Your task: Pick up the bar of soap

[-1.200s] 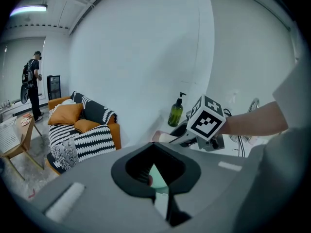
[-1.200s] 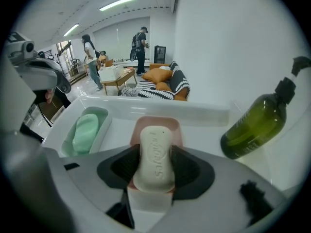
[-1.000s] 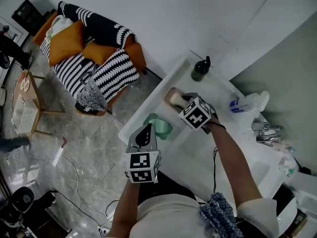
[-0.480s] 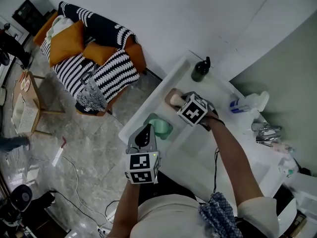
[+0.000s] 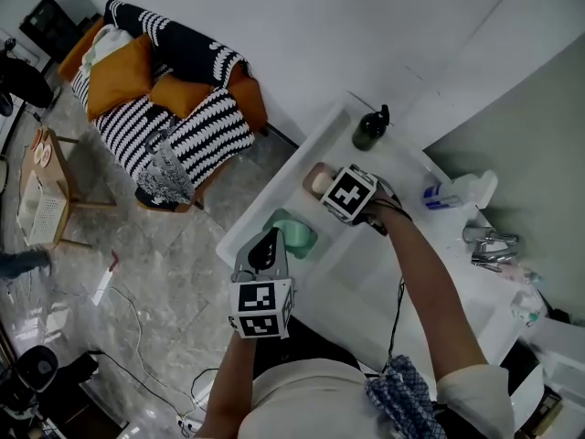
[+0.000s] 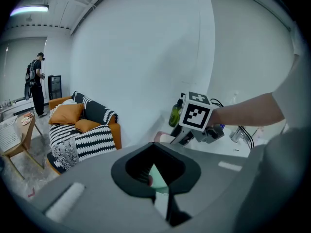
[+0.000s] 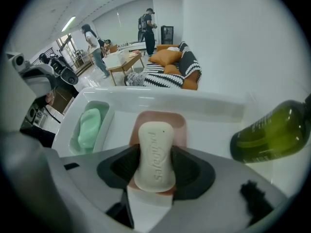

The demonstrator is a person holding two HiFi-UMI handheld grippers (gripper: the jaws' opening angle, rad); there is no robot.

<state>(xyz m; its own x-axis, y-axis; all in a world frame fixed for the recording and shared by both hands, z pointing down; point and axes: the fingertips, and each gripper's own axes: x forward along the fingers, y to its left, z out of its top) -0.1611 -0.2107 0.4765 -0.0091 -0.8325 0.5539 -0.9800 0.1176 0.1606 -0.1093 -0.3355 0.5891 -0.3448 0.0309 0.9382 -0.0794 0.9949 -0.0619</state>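
The right claw (image 7: 154, 171) points steeply down at a white counter (image 7: 214, 125). It is closed on the long sides of a cream bar of soap (image 7: 154, 149), which lies over a pink soap dish (image 7: 181, 123). A dark green pump bottle (image 7: 272, 135) stands near on the right. A mint dish (image 7: 106, 114) holding green soap (image 7: 88, 126) lies apart on the left. The left claw (image 6: 158, 174) hangs short of the counter, slightly parted and empty. A striped sofa (image 5: 183, 117) stands beyond.
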